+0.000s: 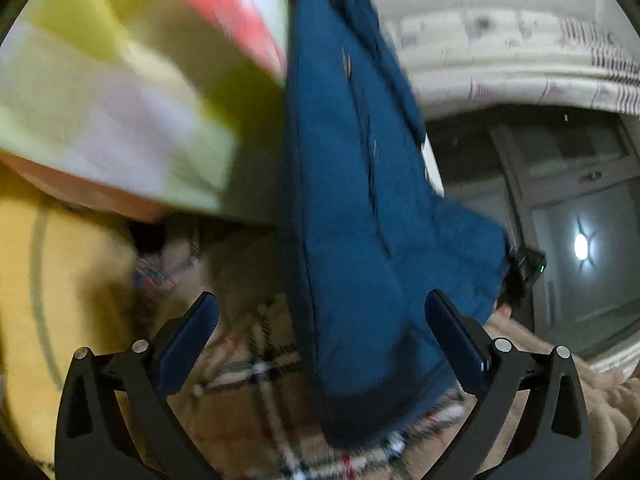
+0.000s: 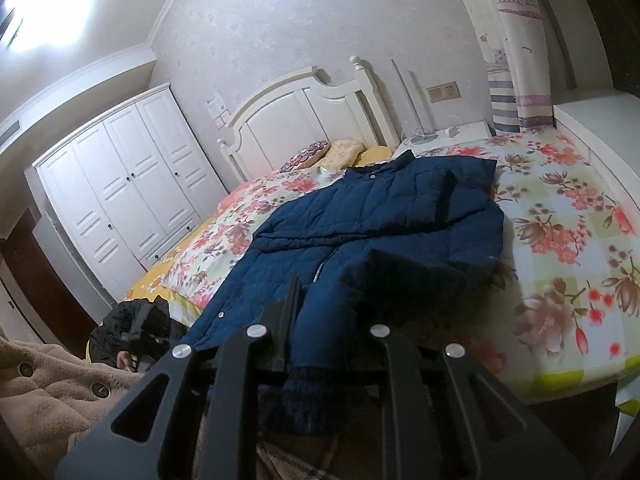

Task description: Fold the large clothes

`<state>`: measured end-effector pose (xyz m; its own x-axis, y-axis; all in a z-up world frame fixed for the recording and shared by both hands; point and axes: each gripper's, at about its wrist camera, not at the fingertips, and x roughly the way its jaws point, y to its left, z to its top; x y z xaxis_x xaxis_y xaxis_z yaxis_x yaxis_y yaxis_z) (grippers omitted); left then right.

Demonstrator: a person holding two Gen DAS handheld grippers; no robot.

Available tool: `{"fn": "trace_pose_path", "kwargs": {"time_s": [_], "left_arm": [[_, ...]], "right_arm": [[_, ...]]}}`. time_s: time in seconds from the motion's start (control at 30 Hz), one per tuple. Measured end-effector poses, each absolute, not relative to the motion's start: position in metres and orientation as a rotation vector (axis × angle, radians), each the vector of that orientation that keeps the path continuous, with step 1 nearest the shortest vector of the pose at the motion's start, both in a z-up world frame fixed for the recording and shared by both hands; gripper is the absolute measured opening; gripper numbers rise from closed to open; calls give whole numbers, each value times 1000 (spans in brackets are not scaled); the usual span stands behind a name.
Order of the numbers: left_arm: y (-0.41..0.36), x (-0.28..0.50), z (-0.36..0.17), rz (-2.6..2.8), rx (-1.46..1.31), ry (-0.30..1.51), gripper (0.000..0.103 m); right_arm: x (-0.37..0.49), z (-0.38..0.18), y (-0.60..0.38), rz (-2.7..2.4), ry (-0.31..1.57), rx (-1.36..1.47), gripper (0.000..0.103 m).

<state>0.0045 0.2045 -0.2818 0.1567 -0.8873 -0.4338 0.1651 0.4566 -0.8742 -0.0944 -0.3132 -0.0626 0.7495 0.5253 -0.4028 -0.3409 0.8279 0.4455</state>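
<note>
Blue jacket (image 2: 360, 224) spread on floral bed (image 2: 568, 216), hem hanging off edge. Right gripper (image 2: 332, 312) apparently clamps hem; left gripper (image 1: 320, 316) agape — uneven lift risks dragging jacket off.

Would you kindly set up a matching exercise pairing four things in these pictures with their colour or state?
Things:
1. padded jacket
2. wardrobe
3. left gripper
4. right gripper

Descriptions:
A. white, doors closed
B. jaws wide apart
C. jaws closed on a dark blue sleeve
D. dark blue, spread on the floral bedspread

Pairs: 1-D, 2-A, 3-B, 4-C
</note>
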Motion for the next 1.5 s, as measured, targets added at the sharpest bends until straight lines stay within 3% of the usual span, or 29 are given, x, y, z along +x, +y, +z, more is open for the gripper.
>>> {"fn": "trace_pose_path", "kwargs": {"time_s": [0.03, 0.1, 0.17, 0.23, 0.3, 0.43, 0.53, 0.7, 0.73, 0.77, 0.8, 0.87, 0.93, 1.03, 1.17, 1.33, 1.5], "left_arm": [[191, 5, -282, -944, -792, 1165, 85], [175, 1, -268, -1048, -812, 1075, 44], [176, -7, -225, -1082, -777, 873, 19], [190, -10, -178, -1147, -823, 641, 16], [195, 2, -153, -1155, -870, 546, 16], [187, 78, -118, -1095, -948, 520, 17], [180, 162, -119, -1031, -1127, 586, 17], [150, 277, -135, -817, -1157, 804, 26], [145, 294, -142, -764, -1160, 847, 45], [142, 304, -147, -740, -1165, 865, 99], [143, 312, -150, -746, -1191, 848, 98], [149, 324, -146, -786, -1198, 856, 99], [158, 329, -140, -807, -1186, 844, 99], [178, 331, -129, -740, -1074, 799, 99], [189, 335, -143, -651, -934, 872, 99], [176, 352, -167, -677, -776, 971, 99], [156, 356, -157, -669, -571, 965, 99]], "right_arm": [[-96, -64, -314, 483, 544, 361, 16], [-96, -65, -315, 475, 547, 364, 16], [-96, -64, -317, 472, 538, 363, 16], [-92, -62, -316, 479, 508, 366, 16], [-81, -58, -319, 466, 468, 392, 16], [-34, -36, -336, 422, 392, 476, 16], [21, -17, -344, 356, 386, 480, 17], [160, -30, -356, 226, 554, 511, 22], [177, -41, -361, 201, 594, 548, 28], [193, -55, -368, 176, 637, 614, 38], [208, -72, -377, 157, 670, 692, 44], [214, -88, -385, 132, 650, 724, 66], [211, -101, -392, 59, 622, 682, 73], [212, -116, -402, 11, 636, 622, 73], [222, -124, -410, 55, 682, 544, 73], [245, -119, -395, 152, 782, 334, 76], [274, -114, -385, 222, 841, 274, 77]]}}
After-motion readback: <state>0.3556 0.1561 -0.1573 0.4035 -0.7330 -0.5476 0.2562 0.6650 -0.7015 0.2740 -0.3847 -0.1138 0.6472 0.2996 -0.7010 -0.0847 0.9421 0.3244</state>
